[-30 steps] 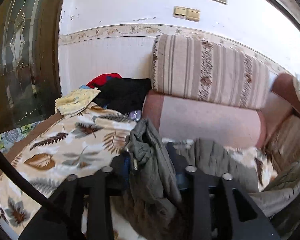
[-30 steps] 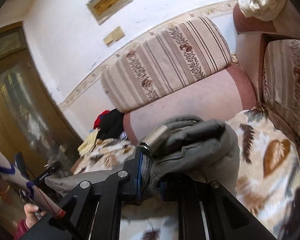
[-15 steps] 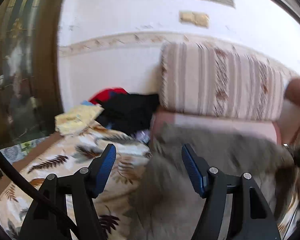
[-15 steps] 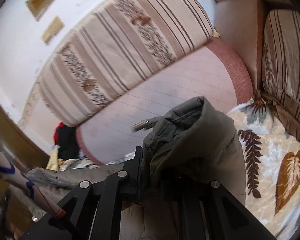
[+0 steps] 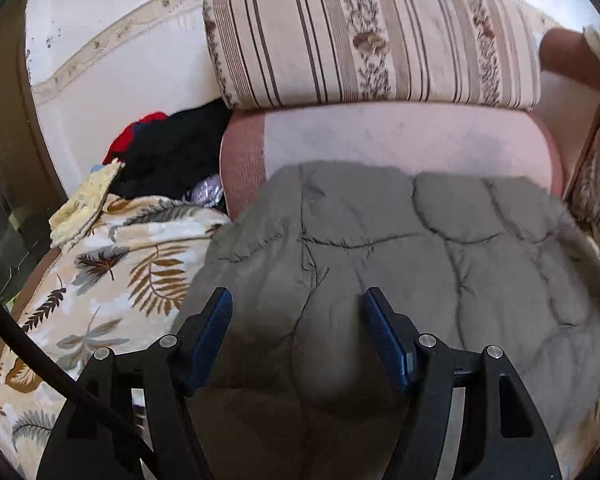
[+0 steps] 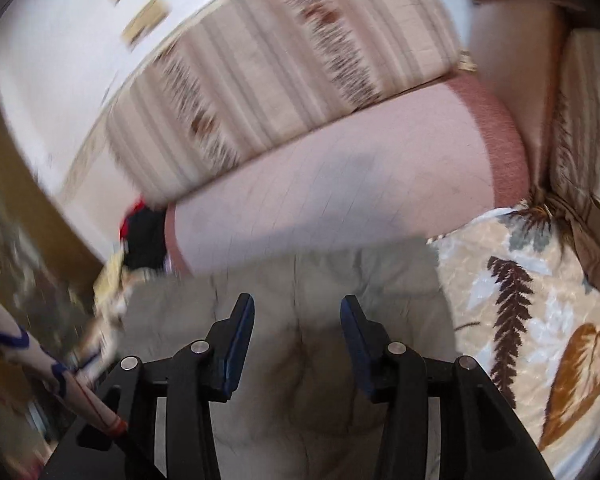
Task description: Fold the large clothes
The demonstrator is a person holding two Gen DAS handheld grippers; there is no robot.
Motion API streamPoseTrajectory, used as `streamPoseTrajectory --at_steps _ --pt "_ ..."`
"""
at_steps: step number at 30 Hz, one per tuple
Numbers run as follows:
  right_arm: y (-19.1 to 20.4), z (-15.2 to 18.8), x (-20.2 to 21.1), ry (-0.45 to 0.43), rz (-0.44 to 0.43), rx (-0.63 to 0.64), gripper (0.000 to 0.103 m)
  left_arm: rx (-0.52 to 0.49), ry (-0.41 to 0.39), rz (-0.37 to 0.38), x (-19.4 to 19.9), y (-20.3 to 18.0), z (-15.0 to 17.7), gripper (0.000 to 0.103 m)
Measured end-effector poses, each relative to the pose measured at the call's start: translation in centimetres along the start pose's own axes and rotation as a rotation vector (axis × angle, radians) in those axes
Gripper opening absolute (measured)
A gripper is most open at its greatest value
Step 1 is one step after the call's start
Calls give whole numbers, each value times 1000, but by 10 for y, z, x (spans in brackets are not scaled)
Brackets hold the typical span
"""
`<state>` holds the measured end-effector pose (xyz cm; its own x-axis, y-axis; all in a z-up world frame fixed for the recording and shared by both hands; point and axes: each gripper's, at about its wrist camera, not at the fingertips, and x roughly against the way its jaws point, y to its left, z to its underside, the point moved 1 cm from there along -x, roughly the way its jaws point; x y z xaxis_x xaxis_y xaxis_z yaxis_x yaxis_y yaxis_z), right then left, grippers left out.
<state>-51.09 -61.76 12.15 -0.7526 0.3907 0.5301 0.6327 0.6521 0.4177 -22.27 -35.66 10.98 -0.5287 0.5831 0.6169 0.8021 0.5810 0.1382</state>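
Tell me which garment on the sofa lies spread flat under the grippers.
The grey quilted jacket, lying flat across the leaf-print cover. The black garment, the red one and the yellow cloth sit bunched at the far corner.

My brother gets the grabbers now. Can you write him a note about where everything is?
Left gripper: open, nothing held, above the grey jacket.
Right gripper: jaws have just been opening, nothing pinched between them.
The jacket lies spread on the leaf-print cover, against the pink bolster.
Done: jacket laid out and let go.
Left: fold it. Other clothes are heaped in the corner.
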Motion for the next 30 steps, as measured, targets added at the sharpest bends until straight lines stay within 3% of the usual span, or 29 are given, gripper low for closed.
streamPoseTrajectory --at_steps 4,8,11,17,20,22,27,30 --pt "18 28 -38 67 56 129 49 -10 67 -42 -35 -5 4 67" --pt "16 47 -86 161 165 209 49 13 164 -51 -74 0 10 68" --pt "0 56 -116 238 191 182 49 48 192 -54 -93 4 10 68" --pt "-14 57 -139 296 220 113 49 43 239 -125 -114 -1 8 70" --pt "-2 59 -110 260 255 131 49 78 242 -109 -84 11 13 70" --pt "9 63 -72 201 209 127 49 93 181 -62 -44 18 21 70" --pt "31 99 17 87 118 80 49 98 101 -36 31 24 55 70" --pt "46 130 45 49 111 69 49 82 74 -73 60 24 79 70"
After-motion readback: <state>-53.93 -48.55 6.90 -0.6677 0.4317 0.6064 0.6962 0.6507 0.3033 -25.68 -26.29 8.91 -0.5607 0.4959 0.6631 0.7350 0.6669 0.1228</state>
